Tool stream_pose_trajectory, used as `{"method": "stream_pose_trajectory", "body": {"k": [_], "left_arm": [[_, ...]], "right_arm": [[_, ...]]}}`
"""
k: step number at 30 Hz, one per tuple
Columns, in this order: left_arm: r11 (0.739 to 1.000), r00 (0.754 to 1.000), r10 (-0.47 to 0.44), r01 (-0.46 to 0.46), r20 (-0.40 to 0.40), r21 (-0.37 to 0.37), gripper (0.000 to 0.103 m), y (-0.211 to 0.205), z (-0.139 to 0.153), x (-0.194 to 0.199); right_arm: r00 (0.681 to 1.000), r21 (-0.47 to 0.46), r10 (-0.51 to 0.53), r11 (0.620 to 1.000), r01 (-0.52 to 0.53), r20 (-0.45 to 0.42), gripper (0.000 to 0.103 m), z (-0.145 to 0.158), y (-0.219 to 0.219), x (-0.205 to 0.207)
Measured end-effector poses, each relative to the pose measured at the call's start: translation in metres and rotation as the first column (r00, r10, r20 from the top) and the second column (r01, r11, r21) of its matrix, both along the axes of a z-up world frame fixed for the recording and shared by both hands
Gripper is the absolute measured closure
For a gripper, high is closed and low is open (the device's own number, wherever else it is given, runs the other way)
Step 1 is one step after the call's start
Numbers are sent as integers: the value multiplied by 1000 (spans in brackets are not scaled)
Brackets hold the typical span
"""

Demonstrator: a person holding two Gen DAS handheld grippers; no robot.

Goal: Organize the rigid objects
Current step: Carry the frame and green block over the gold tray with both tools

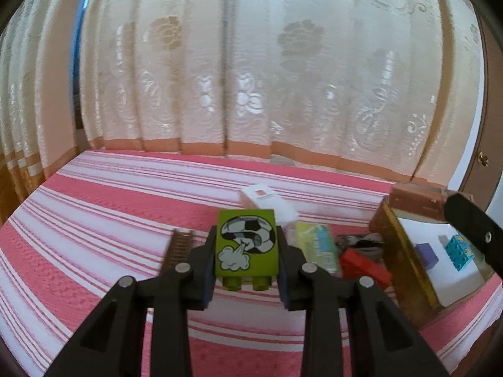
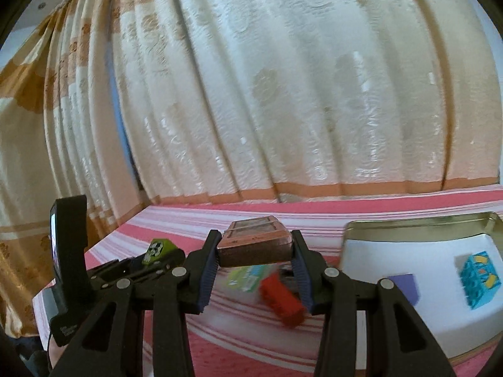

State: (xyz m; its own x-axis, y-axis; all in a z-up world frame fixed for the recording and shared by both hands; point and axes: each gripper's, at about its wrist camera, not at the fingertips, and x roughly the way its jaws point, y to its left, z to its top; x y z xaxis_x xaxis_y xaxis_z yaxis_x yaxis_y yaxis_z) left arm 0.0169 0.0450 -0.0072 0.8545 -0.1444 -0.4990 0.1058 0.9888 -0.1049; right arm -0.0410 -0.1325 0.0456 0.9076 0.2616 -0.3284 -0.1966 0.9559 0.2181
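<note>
While the pink-and-white striped bedspread [image 1: 125, 207] is lying flat under the cream flowered curtain [image 1: 251, 62], the left gripper [image 1: 246, 264] is clamping a lime-green plastic toy brick printed with a football [image 1: 246, 245], lifted clear of the cloth. A brown comb [image 1: 177, 245] is sitting just left of it, and a white carton [image 1: 267, 199] is lying beyond. Further right, a pale green packet [image 2: 248, 278] and a red plastic brick [image 2: 283, 298] are resting on the bed. The right gripper [image 2: 255, 251] is pinching a flat copper-brown rectangular box [image 2: 255, 245] above them. At far right, a gold-rimmed metal tin [image 2: 408, 229] is holding a purple cube [image 2: 405, 286] and a turquoise studded brick [image 2: 479, 279], well apart.
</note>
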Motion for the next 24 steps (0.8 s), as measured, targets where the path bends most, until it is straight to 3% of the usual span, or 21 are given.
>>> {"method": "stream_pose_trajectory", "body": {"k": [14,24], "left_arm": [[995,995,-98,98,28,-6,73,-67,16,-7],[975,974,-222,221,45,17,73,-137,28,-18]], "right_arm": [[987,14,-159,987,159,-1,56,-1,-89,-8],[954,6,-298,955,298,-35,56,-7,-178,-17]]}}
